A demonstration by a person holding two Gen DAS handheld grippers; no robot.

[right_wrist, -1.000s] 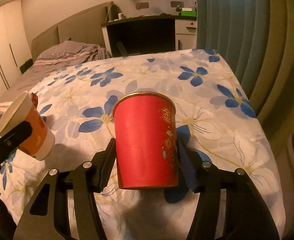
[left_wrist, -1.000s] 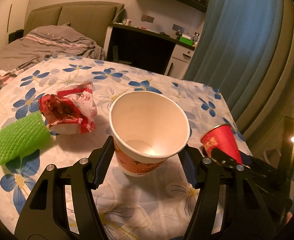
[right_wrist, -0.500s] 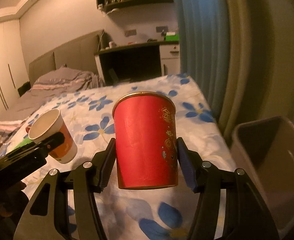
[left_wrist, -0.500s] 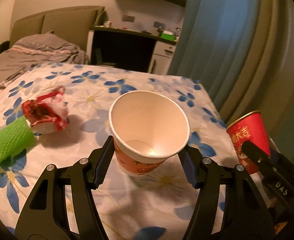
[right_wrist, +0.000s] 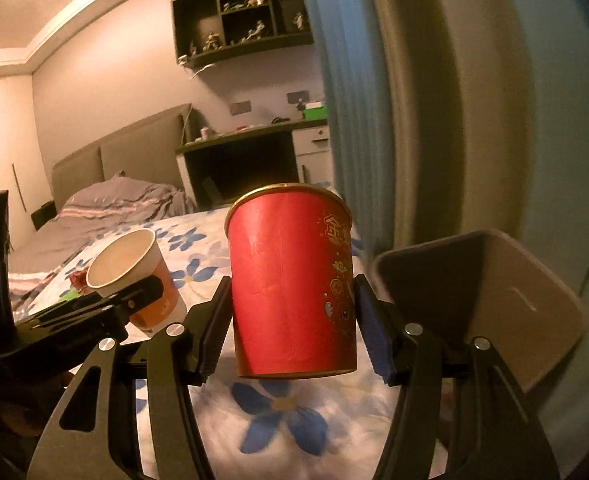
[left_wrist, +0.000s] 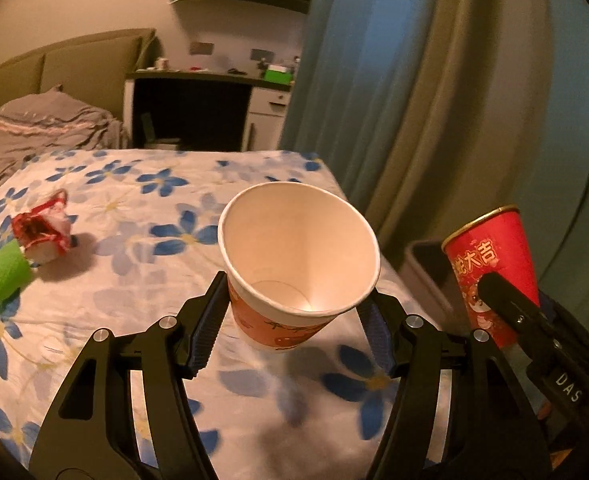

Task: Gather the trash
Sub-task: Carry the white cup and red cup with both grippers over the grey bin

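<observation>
A home bedroom. A bed (left_wrist: pixel 142 216) with a flowered sheet fills the foreground, a padded headboard (right_wrist: pixel 122 160) and rumpled grey bedding (left_wrist: pixel 42 132) at its far end. Beside it stands a desk (right_wrist: pixel 250 148) with drawers, a wall shelf (right_wrist: pixel 246 16) of figurines above, and long curtains (left_wrist: pixel 414 100) alongside.

Paper cups, soft cloth, hard plastic

The orange cup (left_wrist: pixel 290 280) is smooth white paper inside. The red cup (right_wrist: pixel 290 292) is paper with shiny gold print. The bedsheet (left_wrist: pixel 142 264) is soft cloth. The bin (right_wrist: pixel 494 292) looks like smooth, dull plastic.
</observation>
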